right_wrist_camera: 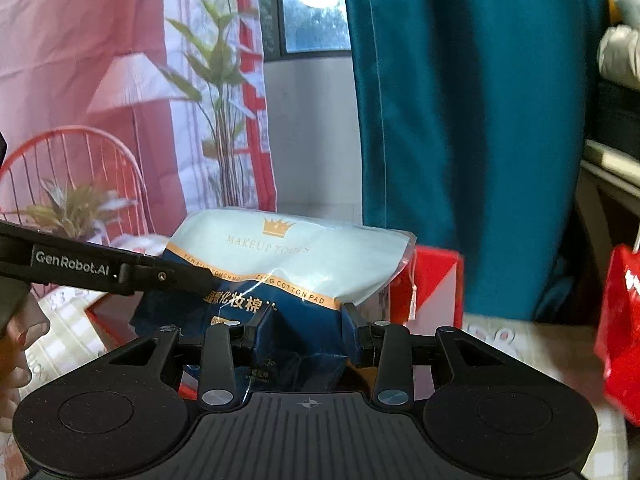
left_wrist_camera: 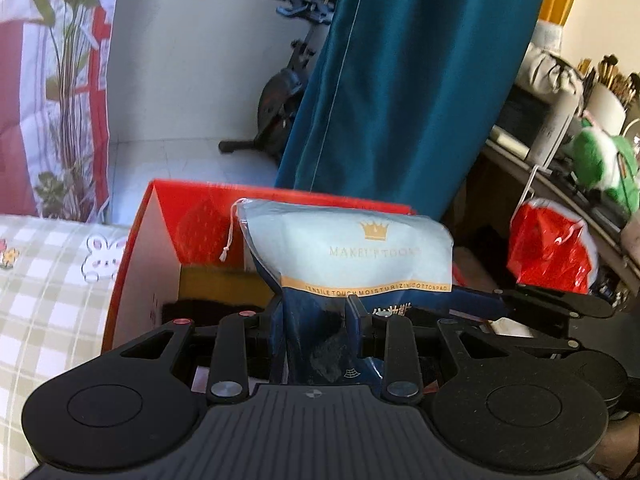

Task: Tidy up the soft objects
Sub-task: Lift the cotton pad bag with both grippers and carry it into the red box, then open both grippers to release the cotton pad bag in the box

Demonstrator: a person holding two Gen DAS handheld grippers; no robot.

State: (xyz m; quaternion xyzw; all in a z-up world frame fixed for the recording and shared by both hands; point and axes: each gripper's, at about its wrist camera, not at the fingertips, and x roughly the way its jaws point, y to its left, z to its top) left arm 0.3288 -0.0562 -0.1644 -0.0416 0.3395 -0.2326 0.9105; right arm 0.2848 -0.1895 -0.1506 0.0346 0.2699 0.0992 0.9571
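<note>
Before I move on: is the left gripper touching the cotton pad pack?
Touching. In the left wrist view, the left gripper has both fingers pressed into the dark lower end of the cotton pad pack.

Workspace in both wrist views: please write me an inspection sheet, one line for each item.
Surface: checked cloth with rabbit print, beside the box.
Job's things: cotton pad pack, held above the open red box.
Clutter: red plastic bag; green plush toy on the side table.
Grippers: left gripper and right gripper are both shut on the pack's dark lower part.
Cables: nothing seen; only the pack's white drawstring.
Surroundings: teal curtain, exercise bike, window.
</note>
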